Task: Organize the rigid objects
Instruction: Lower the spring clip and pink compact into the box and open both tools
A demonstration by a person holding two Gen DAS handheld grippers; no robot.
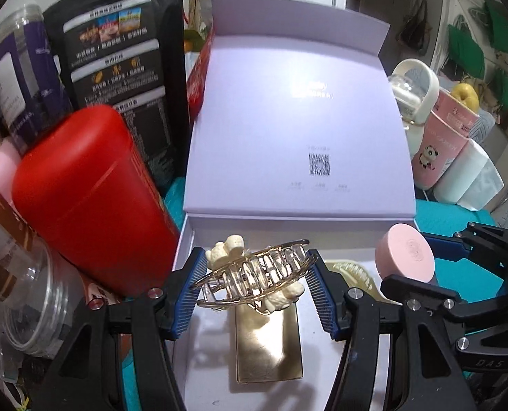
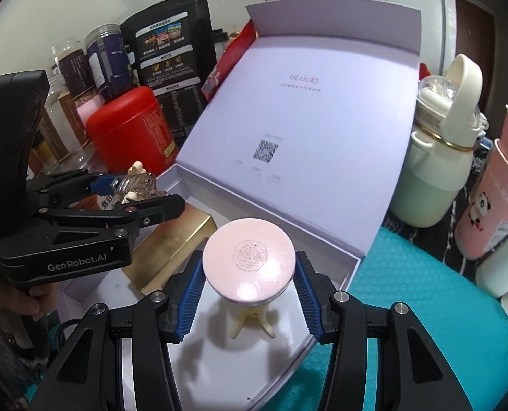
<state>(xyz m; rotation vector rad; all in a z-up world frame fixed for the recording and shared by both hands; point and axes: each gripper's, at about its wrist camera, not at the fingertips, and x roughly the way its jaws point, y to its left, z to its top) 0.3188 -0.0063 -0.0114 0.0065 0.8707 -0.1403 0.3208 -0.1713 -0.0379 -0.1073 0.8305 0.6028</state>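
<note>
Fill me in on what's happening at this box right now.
A person is packing small items into an open lavender gift box, with a handheld claw in each hand. The left claw is clamped on a gold-and-clear hair clip above a gold bar-shaped case lying in the box. The right claw grips a round pink compact over a cream hair clip already inside.

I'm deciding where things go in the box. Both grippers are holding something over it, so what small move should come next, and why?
Probably lower the left gripper and set the hair claw clip on the bare white box floor beside the gold case. The right gripper holds the pink compact over the cream clip.
</note>
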